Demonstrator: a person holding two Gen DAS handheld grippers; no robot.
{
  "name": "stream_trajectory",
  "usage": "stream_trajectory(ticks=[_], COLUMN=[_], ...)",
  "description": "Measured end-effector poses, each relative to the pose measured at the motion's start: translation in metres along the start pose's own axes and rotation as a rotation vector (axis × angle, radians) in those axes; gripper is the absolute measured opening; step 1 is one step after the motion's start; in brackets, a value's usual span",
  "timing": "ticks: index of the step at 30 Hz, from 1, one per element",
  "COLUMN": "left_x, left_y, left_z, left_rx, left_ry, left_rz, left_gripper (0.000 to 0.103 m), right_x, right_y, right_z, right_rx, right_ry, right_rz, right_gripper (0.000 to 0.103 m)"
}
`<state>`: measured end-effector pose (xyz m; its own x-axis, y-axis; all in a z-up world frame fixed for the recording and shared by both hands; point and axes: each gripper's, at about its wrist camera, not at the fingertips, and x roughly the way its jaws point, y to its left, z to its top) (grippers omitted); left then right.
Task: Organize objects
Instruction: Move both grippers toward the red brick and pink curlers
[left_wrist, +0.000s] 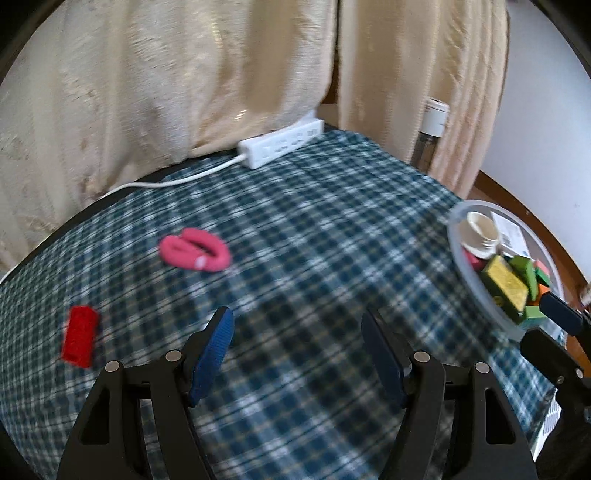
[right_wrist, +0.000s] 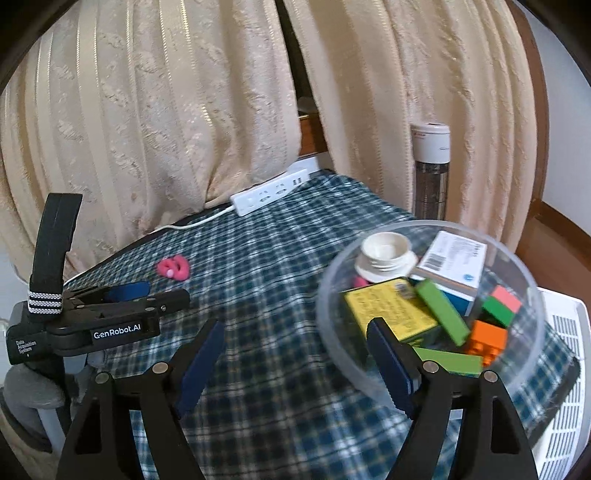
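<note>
Checked cloth covers the tabletop (left_wrist: 314, 229); both the left claw (left_wrist: 297, 332) and right claw (right_wrist: 295, 345) stand spread and empty. Pink ring (left_wrist: 195, 250) and red block (left_wrist: 80, 336) lie outside the clear bowl (right_wrist: 332, 332).

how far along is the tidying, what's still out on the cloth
Mostly done: the clear bowl already holds blocks, a yellow box, a white box and a small cup. Nothing is in hand: the left tool is open and empty over the cloth, and the right tool is empty, its jaws opening beside the bowl. Left: the pink hair tie and the red block.
</note>
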<state>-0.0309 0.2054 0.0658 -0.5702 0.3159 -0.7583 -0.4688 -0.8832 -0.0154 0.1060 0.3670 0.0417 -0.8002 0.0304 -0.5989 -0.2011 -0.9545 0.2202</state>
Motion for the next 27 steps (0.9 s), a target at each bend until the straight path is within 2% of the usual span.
stream_trajectory(ticks=[8,27], left_x=[-0.006,-0.006], left_y=[0.04,0.103], left_z=[-0.008,-0.015], left_rx=[-0.043,-0.121], left_ry=[-0.002,0.008], left_rz=[0.052,0.108], left_gripper=[0.073,0.073], right_x=[0.014,0.048], right_y=[0.028,0.089], right_z=[0.005,0.02], right_rx=[-0.024,-0.142], right_ry=[0.03,0.068], right_rz=[0.031,0.074], right_gripper=[0.084,0.084])
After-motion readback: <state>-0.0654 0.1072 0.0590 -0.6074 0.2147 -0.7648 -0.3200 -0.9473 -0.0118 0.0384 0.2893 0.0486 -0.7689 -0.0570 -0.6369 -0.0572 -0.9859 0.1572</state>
